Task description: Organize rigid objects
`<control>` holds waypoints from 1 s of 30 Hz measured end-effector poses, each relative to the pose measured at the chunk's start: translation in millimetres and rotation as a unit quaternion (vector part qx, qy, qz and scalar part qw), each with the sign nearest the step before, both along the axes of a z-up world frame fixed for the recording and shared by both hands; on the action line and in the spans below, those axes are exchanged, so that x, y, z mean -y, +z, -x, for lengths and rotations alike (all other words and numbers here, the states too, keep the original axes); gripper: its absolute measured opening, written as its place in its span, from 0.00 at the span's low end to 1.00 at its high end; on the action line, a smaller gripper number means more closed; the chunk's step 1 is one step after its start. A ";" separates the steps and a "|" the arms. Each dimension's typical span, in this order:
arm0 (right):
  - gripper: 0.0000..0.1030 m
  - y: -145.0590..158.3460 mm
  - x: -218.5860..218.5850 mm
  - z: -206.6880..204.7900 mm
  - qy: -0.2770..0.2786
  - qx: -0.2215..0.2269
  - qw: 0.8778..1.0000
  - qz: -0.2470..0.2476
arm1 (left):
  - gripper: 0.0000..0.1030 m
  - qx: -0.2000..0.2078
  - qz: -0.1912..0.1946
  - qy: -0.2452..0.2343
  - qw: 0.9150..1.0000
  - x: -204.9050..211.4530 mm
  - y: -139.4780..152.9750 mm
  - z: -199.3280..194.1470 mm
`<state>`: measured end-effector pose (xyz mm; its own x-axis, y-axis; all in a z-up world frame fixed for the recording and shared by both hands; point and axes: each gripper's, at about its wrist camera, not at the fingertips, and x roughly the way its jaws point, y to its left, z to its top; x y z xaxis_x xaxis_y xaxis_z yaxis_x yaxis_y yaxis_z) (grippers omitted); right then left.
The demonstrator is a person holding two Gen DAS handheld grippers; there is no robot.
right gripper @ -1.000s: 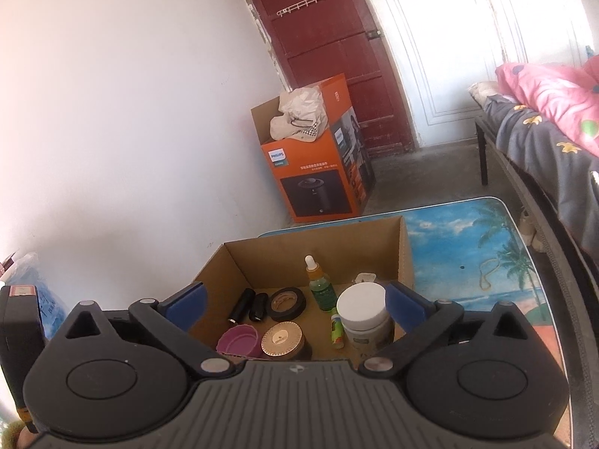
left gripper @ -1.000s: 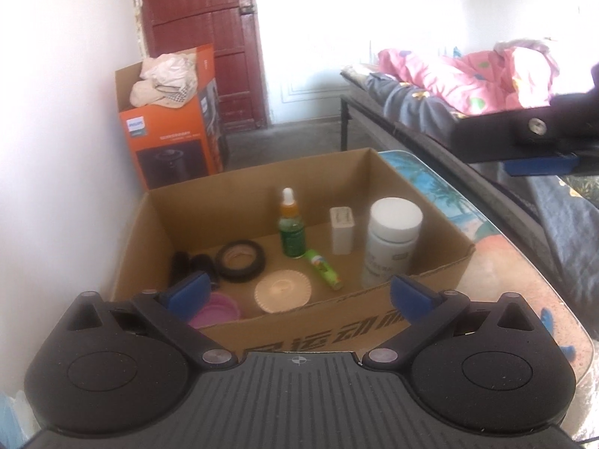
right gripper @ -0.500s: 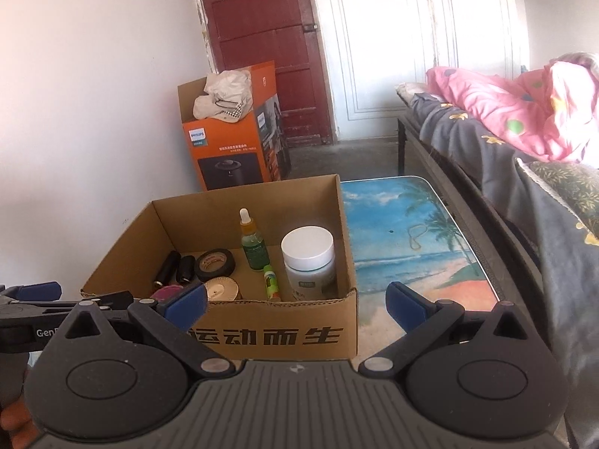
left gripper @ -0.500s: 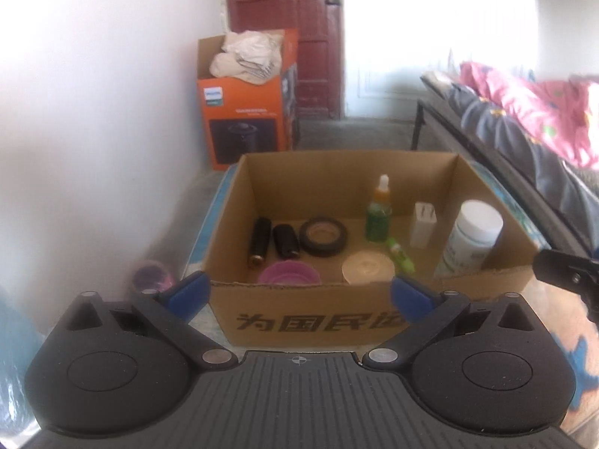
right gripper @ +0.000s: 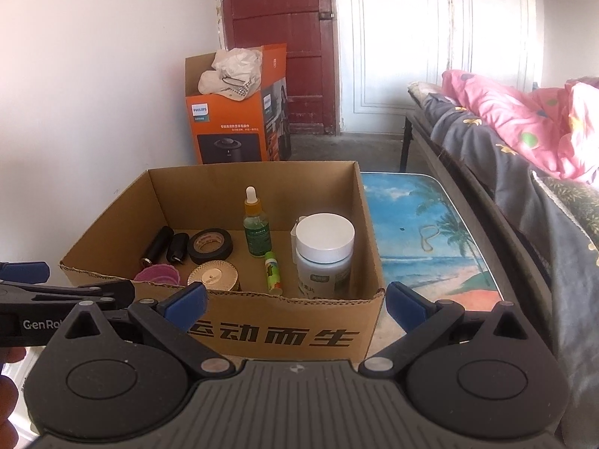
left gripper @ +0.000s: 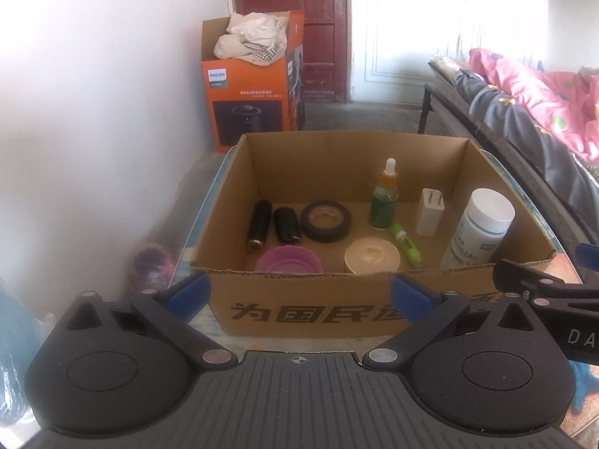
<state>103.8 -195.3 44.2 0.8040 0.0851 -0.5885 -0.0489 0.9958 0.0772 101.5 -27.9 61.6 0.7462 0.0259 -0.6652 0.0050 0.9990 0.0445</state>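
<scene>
With both tools gaping empty, lift the centre-frame dropper bottle (left gripper: 383, 202) by its body, clear of the cardboard box (left gripper: 299, 310).

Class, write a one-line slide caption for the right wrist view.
Open right gripper faces a cardboard box holding a white-capped bottle, dropper bottle and tape roll.

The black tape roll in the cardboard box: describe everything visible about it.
The black tape roll is a thick ring of dark, matte tape wound on a pale tan core that carries some print, too small to read. It lies flat on the floor of the cardboard box, hole facing up, near the middle toward the back. A short black cylinder lies close on its left; whether they touch is unclear. The green dropper bottle stands to its right. Neither hand-held gripper touches it.
</scene>
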 end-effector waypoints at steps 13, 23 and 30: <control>1.00 -6.1 4.8 -6.6 -0.013 -0.007 1.000 0.005 | 1.00 -0.006 -0.008 -0.004 1.000 5.1 -1.8 -4.0; 1.00 -7.1 5.8 -7.2 -0.013 -0.008 1.000 0.003 | 1.00 -0.007 -0.010 -0.004 1.000 5.3 -1.3 -4.5; 1.00 -7.3 6.0 -7.4 -0.014 -0.007 1.000 0.003 | 1.00 -0.005 -0.012 -0.003 1.000 5.1 -0.6 -3.8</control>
<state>111.1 -201.3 36.9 0.7971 0.0595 -0.6008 -0.0204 0.9972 0.0717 105.3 -33.0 61.0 0.7399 0.0370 -0.6717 0.0117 0.9976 0.0679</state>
